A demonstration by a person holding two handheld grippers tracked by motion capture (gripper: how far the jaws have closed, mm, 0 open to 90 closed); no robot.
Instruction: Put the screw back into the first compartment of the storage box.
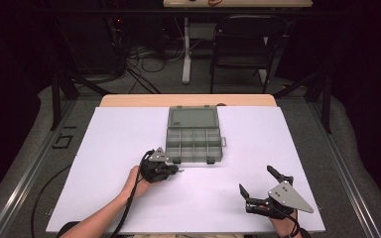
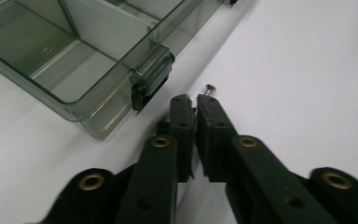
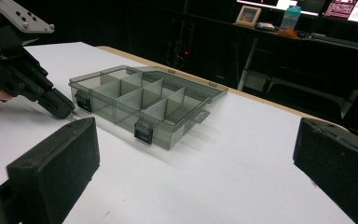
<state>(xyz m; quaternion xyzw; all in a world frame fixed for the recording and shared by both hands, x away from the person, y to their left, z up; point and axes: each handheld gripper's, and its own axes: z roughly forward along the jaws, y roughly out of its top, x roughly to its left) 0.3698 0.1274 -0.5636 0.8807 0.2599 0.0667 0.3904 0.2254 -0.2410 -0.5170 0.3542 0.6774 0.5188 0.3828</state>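
An open, smoky-grey compartment box (image 1: 194, 145) lies mid-table with its lid (image 1: 193, 118) folded back; its compartments look empty. My left gripper (image 1: 178, 170) rests on the table just in front of the box's near left corner, jaws shut. In the left gripper view a tiny screw (image 2: 209, 87) lies on the white surface right at the jaw tips (image 2: 195, 99), beside the box's latch (image 2: 151, 77); it sits off the line where the jaws meet. My right gripper (image 1: 258, 181) hovers near the front right, jaws wide open and nothing between them (image 3: 196, 154).
The white table cover (image 1: 129, 139) spreads around the box. From the right gripper view, the box (image 3: 144, 100) stands ahead and the left gripper (image 3: 58, 106) is at its left. A chair (image 1: 243, 44) and cables lie beyond the far edge.
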